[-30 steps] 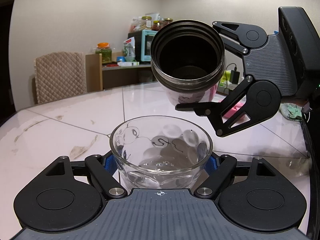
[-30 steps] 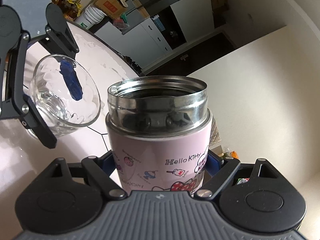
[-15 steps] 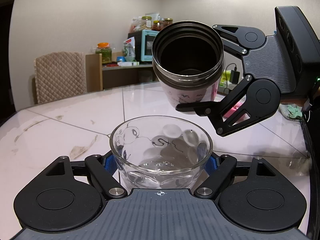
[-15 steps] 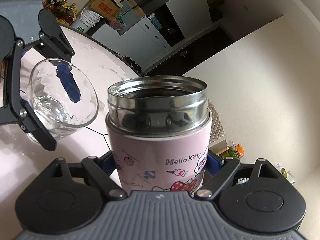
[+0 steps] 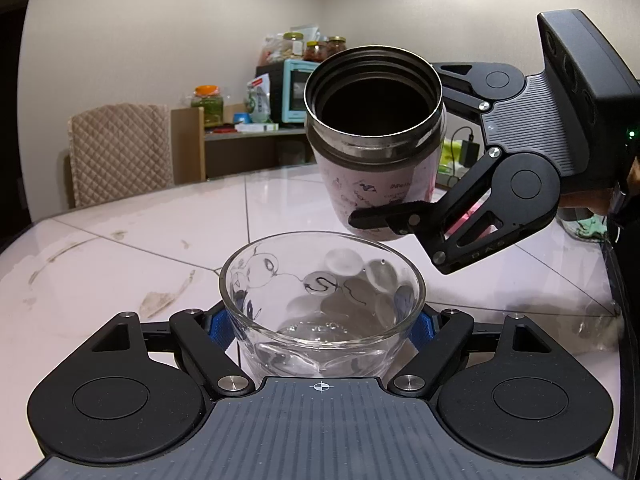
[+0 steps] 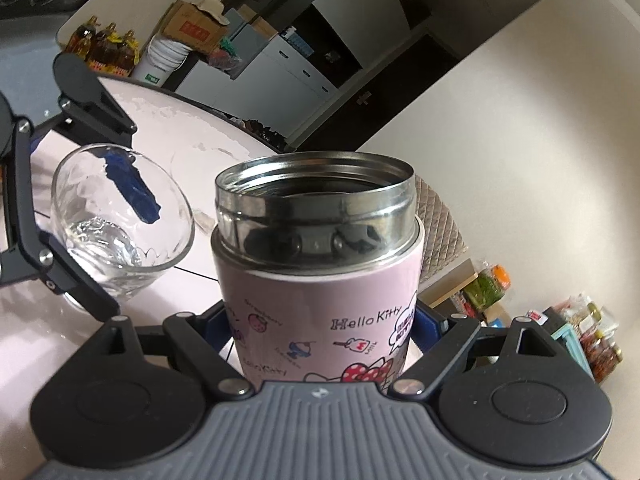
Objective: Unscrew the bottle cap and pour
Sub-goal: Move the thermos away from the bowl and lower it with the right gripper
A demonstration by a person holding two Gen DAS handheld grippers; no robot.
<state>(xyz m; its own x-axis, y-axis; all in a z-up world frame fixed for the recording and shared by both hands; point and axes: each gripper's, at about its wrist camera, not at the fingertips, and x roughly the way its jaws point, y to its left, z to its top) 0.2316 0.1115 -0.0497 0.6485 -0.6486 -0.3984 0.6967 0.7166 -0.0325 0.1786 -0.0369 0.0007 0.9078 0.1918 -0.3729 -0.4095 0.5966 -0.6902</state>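
Observation:
A pink Hello Kitty steel bottle (image 6: 320,320) with no cap on its mouth is clamped in my right gripper (image 6: 320,340), which is shut on its body. In the left wrist view the bottle (image 5: 376,188) hangs tilted just behind and above a clear glass cup (image 5: 320,304), its dark mouth facing the camera; no stream shows. My left gripper (image 5: 322,328) is shut on the cup, blue pads (image 5: 218,326) pressed to both sides. A little water lies in the cup (image 6: 120,220), which stands on the white marble table (image 5: 120,240). The right gripper (image 5: 420,148) reaches in from the right.
A quilted chair back (image 5: 120,152) stands at the table's far left edge. Behind it a shelf carries a teal oven (image 5: 296,88) and jars. A charger and cables (image 5: 466,148) lie at the right, near a person's hand (image 5: 580,200). Cabinets and boxes (image 6: 192,28) line the far wall.
The bottle has rolled back toward upright and risen a little above the cup, showing more of its pink side. The cup and my left gripper have stayed still.

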